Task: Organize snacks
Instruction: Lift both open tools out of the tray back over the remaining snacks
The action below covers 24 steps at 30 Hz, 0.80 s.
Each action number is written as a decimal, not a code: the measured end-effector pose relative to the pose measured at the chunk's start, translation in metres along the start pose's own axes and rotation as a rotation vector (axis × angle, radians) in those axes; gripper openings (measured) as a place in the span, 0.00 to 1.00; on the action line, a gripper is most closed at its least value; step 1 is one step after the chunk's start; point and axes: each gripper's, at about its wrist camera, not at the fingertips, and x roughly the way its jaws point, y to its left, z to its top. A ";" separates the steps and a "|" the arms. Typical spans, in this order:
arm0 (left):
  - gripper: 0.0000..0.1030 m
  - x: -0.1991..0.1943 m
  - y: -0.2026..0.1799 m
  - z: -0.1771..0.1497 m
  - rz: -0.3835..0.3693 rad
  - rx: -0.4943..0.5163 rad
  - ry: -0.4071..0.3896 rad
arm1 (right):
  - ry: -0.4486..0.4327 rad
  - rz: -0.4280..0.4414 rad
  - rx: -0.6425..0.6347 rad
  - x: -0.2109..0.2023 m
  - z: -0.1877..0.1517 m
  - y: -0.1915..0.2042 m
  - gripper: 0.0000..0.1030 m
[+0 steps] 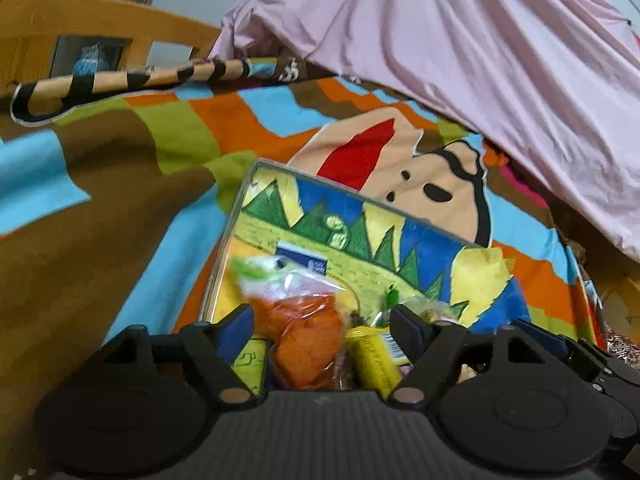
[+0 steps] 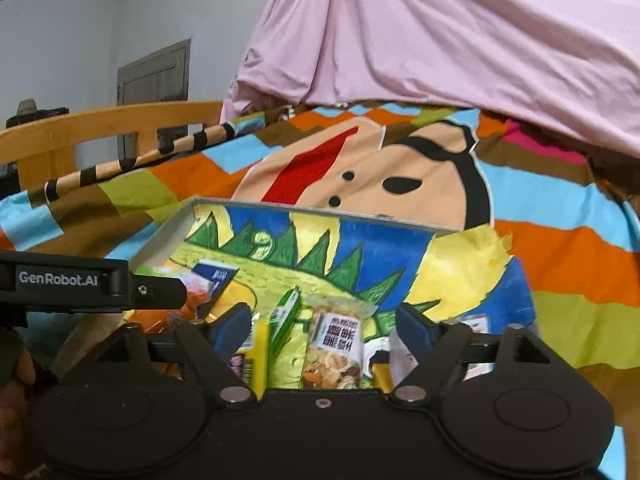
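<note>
A shallow painted tray (image 1: 256, 168) (image 2: 192, 208) lies on the colourful bedspread and holds several snacks. In the left wrist view my left gripper (image 1: 322, 322) is open over an orange snack bag (image 1: 306, 340), with a yellow packet (image 1: 372, 356) beside it and a dark blue packet (image 1: 302, 260) farther in. In the right wrist view my right gripper (image 2: 324, 326) is open above a nut bar (image 2: 334, 352), a green packet (image 2: 284, 320) and a yellow packet (image 2: 256, 354). The left gripper's body (image 2: 80, 284) enters at left.
The cartoon bedspread (image 1: 120, 184) (image 2: 560, 240) covers the bed. A pink sheet (image 1: 480, 60) (image 2: 440, 40) hangs over the far side. A wooden bed rail (image 1: 100, 20) (image 2: 100, 124) and a striped stick (image 1: 132, 78) (image 2: 136, 160) lie at the far left.
</note>
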 end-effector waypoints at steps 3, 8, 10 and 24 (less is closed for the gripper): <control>0.82 -0.013 -0.005 0.003 -0.008 0.010 -0.033 | -0.020 -0.008 0.005 -0.012 0.005 -0.003 0.83; 0.93 -0.045 -0.013 0.004 -0.006 0.028 -0.118 | -0.083 -0.020 0.031 -0.044 0.013 -0.010 0.93; 0.95 -0.057 -0.016 0.003 -0.006 0.038 -0.137 | -0.102 -0.022 0.034 -0.058 0.014 -0.010 0.93; 0.99 -0.151 -0.038 -0.040 -0.002 0.133 -0.133 | -0.146 -0.017 0.035 -0.165 -0.015 -0.012 0.99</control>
